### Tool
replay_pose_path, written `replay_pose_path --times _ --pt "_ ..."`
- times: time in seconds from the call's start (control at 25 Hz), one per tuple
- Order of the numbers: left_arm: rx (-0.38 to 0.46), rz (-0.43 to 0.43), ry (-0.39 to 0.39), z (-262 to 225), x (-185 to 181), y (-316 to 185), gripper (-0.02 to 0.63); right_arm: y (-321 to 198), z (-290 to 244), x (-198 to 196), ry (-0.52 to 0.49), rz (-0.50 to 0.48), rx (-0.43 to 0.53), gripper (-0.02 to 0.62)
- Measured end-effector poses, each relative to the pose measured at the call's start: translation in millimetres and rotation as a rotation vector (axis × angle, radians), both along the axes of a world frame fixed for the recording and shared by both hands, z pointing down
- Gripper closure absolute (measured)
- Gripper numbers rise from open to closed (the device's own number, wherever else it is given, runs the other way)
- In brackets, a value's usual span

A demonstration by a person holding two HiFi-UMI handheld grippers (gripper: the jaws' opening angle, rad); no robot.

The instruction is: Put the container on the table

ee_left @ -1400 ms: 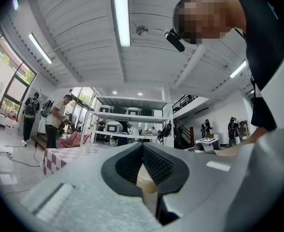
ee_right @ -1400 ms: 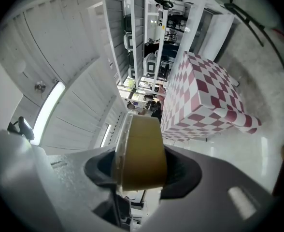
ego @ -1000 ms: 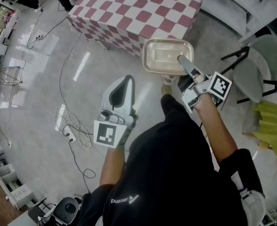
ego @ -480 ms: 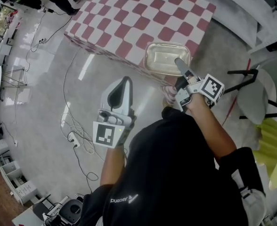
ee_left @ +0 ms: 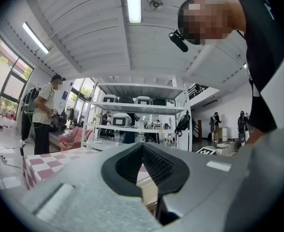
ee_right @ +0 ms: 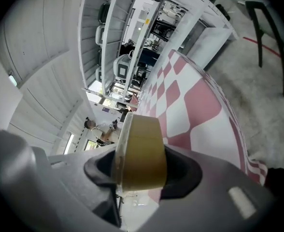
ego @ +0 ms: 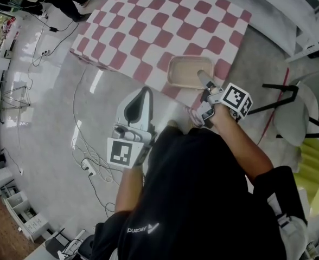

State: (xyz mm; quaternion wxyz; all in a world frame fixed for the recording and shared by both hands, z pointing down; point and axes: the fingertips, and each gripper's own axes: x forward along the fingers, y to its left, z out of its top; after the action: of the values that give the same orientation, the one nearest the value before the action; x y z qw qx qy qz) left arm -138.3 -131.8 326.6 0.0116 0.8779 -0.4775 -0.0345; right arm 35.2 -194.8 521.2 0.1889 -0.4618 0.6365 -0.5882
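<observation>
The left gripper (ego: 139,103) is idling by the person's body, its jaws together on nothing. The right gripper (ego: 204,79) is clamping one wall of the container (ego: 184,71), which is hanging over the near edge of the table (ego: 148,26); whether they are touching I cannot tell. Gripped by one side only, it may be prone to swinging or slipping, and releasing this near the edge is risking a tip onto the floor (ego: 56,107). The checked cloth is lying flat. Cables (ego: 88,160) are trailing over the glossy floor, a chair (ego: 289,115) is standing right, and shelves (ee_left: 142,108) beyond.
</observation>
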Motion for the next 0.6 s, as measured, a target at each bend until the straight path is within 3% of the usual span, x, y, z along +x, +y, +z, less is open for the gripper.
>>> replay_pose_path --times 0.2,0.44,0.6 --pt "0.003 0.051 -0.003 -1.3 -8.2 -20.1 0.597 -2.8 13.2 -9.3 0.089 -0.002 -0.032 0.379" --pt "-0.005 0.091 0.012 2.8 -11.7 -32.0 0.597 -0.4 22.2 -7.0 0.315 -0.07 -0.046 0.291" --pt "-0.007 0.121 0.022 7.7 -5.4 -37.4 0.597 6.9 29.3 4.2 0.464 -0.124 -0.071 0.267"
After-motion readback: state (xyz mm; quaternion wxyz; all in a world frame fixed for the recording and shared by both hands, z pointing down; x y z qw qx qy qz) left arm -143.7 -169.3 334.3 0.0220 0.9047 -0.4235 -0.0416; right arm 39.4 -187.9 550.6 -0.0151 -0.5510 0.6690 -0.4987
